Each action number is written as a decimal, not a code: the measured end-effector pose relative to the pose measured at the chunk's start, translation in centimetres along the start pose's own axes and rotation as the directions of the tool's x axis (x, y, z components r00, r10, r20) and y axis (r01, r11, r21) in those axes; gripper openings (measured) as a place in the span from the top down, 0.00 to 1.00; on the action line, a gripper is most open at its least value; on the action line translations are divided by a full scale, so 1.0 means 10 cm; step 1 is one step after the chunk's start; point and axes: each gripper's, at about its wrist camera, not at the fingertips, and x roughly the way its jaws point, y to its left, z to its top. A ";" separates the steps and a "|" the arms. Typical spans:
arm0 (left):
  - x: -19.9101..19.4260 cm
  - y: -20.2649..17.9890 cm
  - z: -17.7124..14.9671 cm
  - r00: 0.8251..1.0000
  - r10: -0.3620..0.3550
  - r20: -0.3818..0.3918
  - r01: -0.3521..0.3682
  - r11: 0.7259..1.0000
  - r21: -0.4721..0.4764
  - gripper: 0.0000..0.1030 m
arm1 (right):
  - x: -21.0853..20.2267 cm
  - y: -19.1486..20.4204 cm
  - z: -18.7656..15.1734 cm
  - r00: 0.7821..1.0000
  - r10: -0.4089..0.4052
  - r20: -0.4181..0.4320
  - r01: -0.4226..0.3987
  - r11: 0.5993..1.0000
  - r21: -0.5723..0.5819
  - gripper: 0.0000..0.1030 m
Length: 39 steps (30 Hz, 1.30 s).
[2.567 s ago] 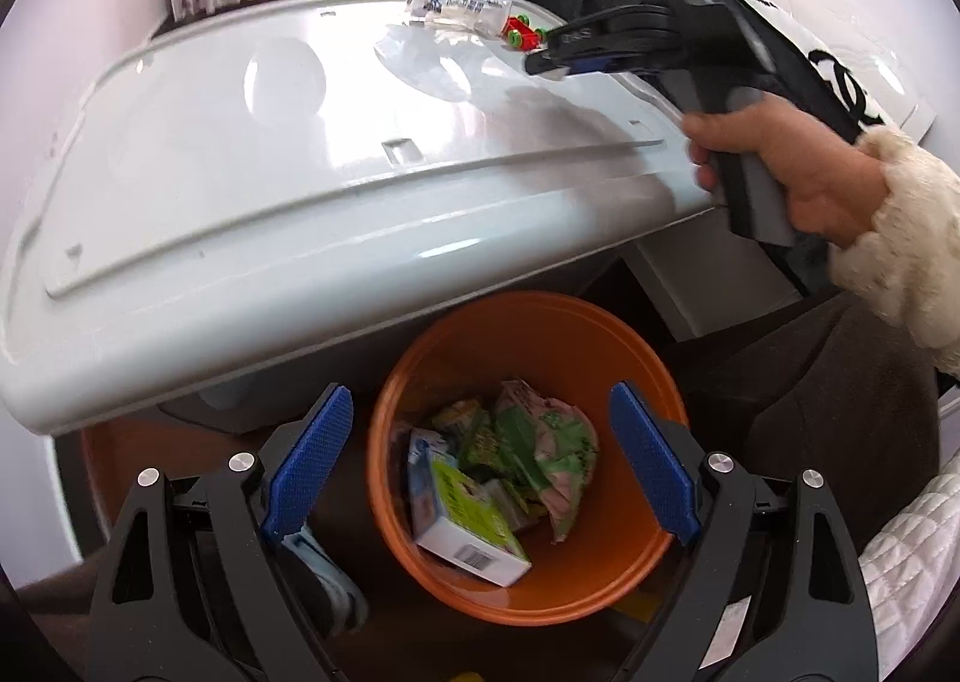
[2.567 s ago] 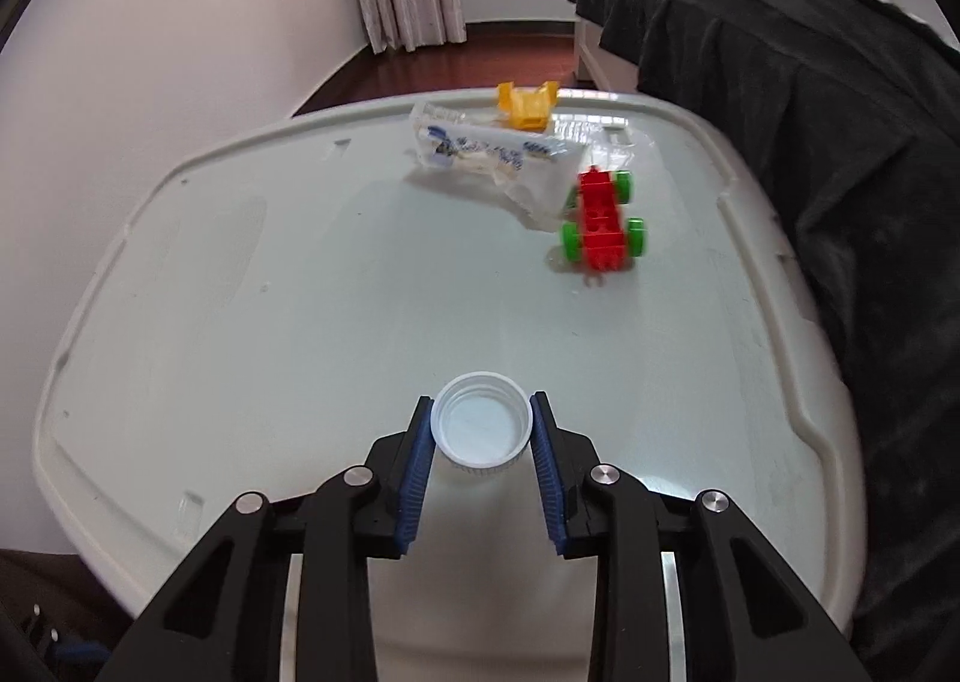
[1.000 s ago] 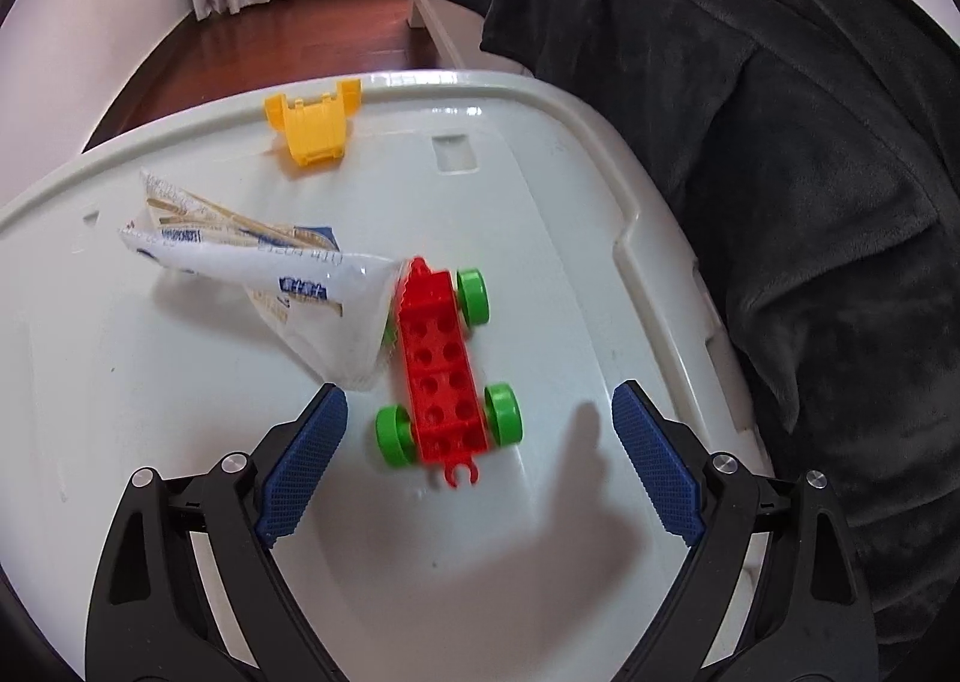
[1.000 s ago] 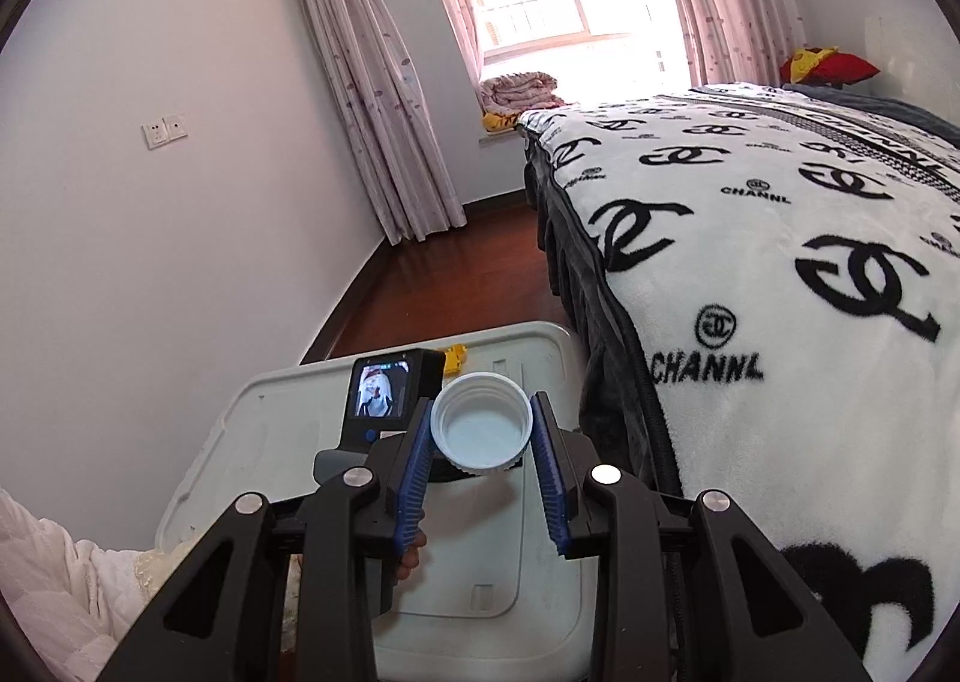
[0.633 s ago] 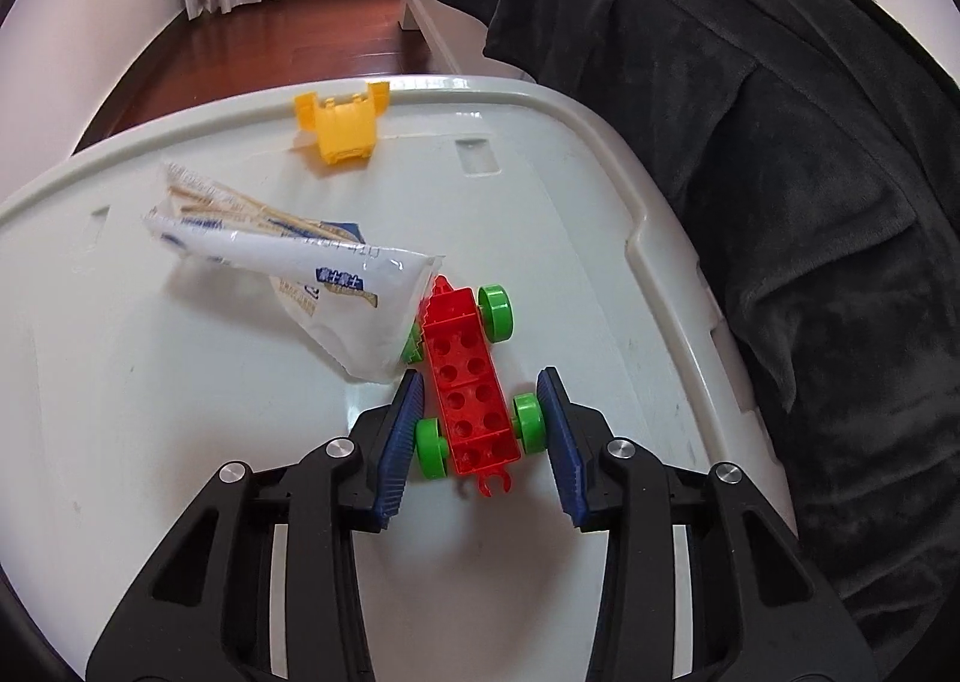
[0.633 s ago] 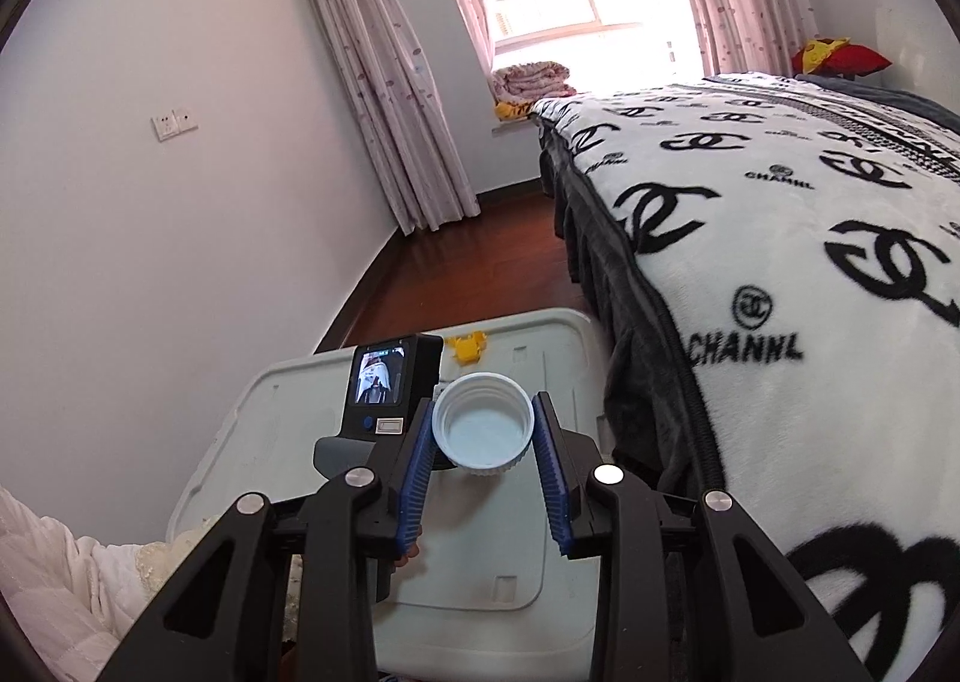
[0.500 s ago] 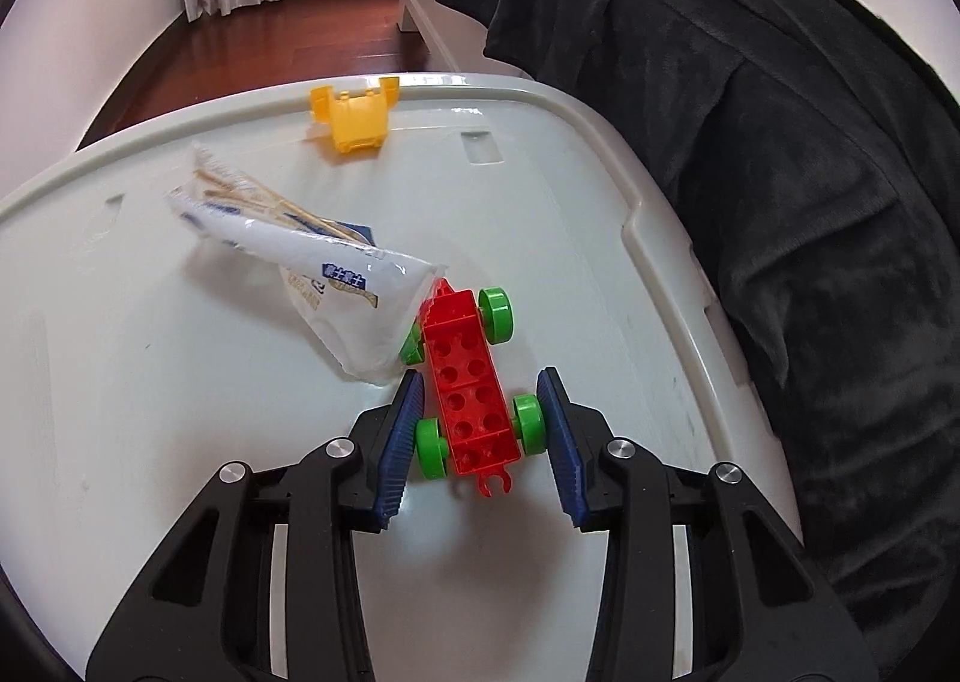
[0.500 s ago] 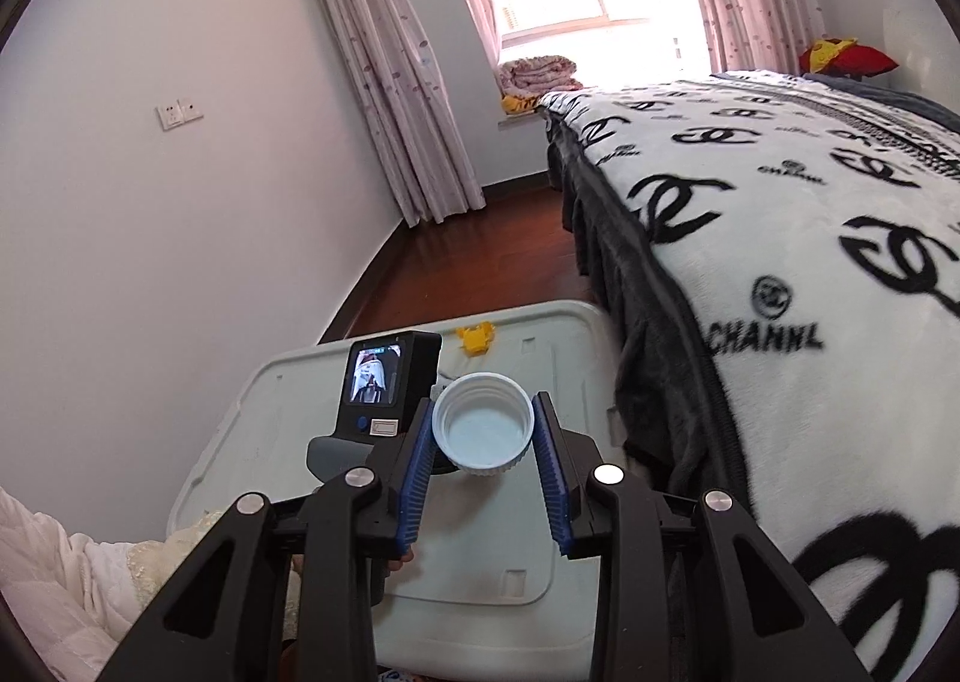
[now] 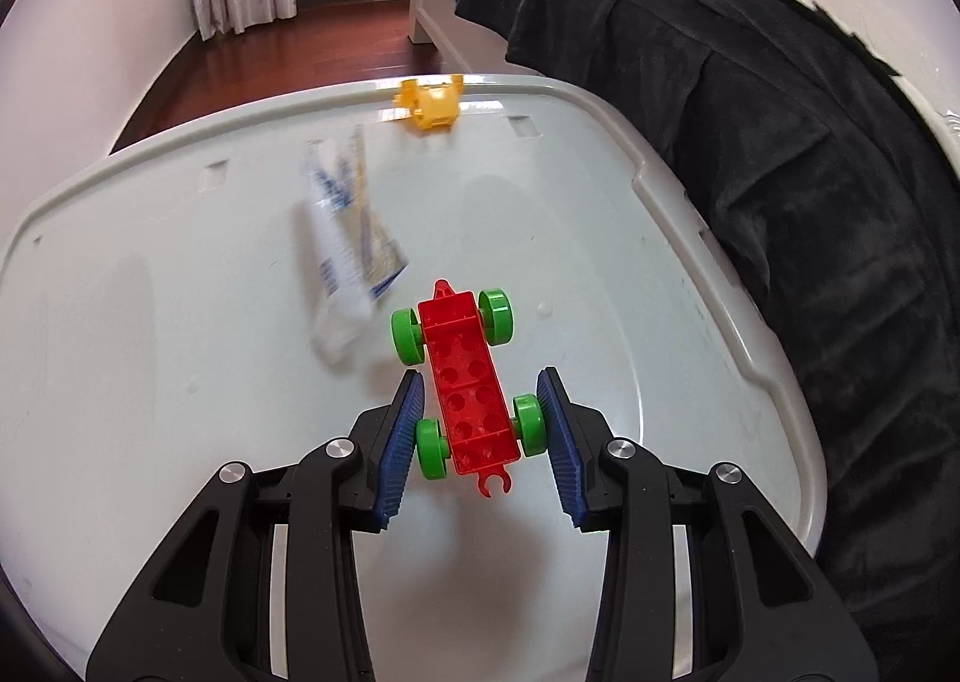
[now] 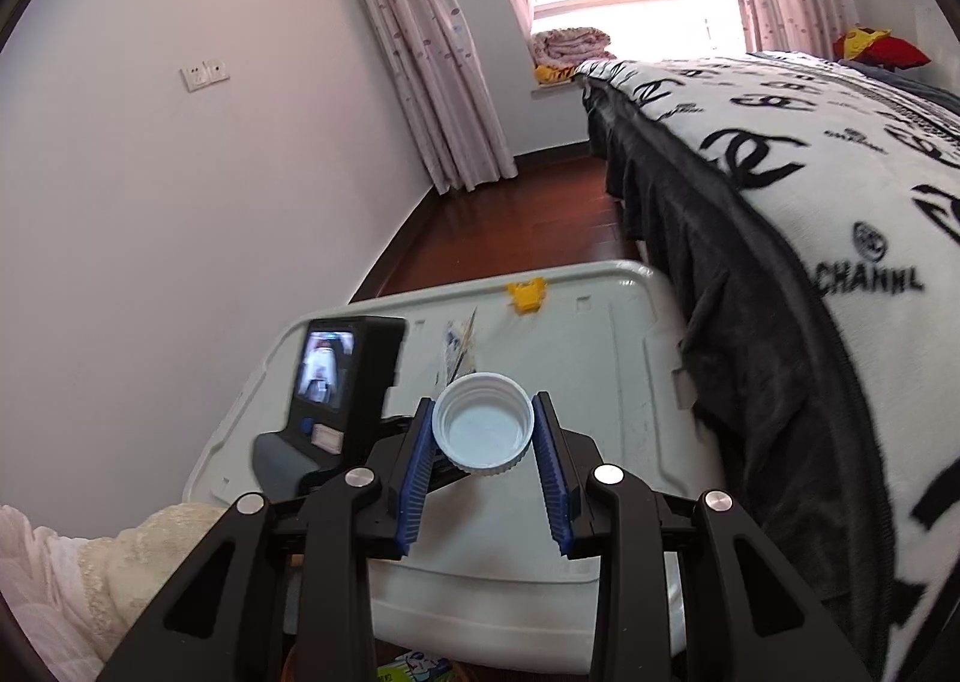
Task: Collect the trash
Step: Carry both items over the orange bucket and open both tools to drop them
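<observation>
Now the left gripper (image 9: 480, 430) has clamped onto the red toy car (image 9: 468, 382) and lifted it clear of the white lid (image 9: 180, 322), leaving the wrapper (image 9: 348, 262) beside it exposed for collection. Meanwhile the right gripper (image 10: 483, 436) still pinches the bottle cap (image 10: 483, 430).

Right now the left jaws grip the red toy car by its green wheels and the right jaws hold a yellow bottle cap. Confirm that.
Not quite: the cap is white, not yellow. The right wrist view shows the right gripper holding a white bottle cap between its jaws. The rest stands: in the left wrist view the left gripper grips the red toy car by its green wheels.
</observation>
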 end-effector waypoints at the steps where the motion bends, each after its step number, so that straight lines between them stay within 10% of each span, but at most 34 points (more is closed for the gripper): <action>1: -0.04 0.01 -0.04 1.000 0.003 -0.004 -0.003 1.000 0.004 0.62 | 0.02 0.03 -0.02 1.000 0.003 -0.006 -0.003 1.000 -0.001 0.67; 24: -1.34 0.48 -1.24 0.999 0.042 0.016 -0.043 0.999 0.024 0.62 | -0.03 0.88 -0.66 0.989 0.071 -0.130 -0.081 0.994 -0.071 0.67; 39: -1.62 0.39 -2.20 0.996 -0.059 -0.067 0.062 0.997 0.051 0.62 | -0.30 1.25 -1.34 0.959 0.063 -0.275 -0.097 0.989 -0.111 0.67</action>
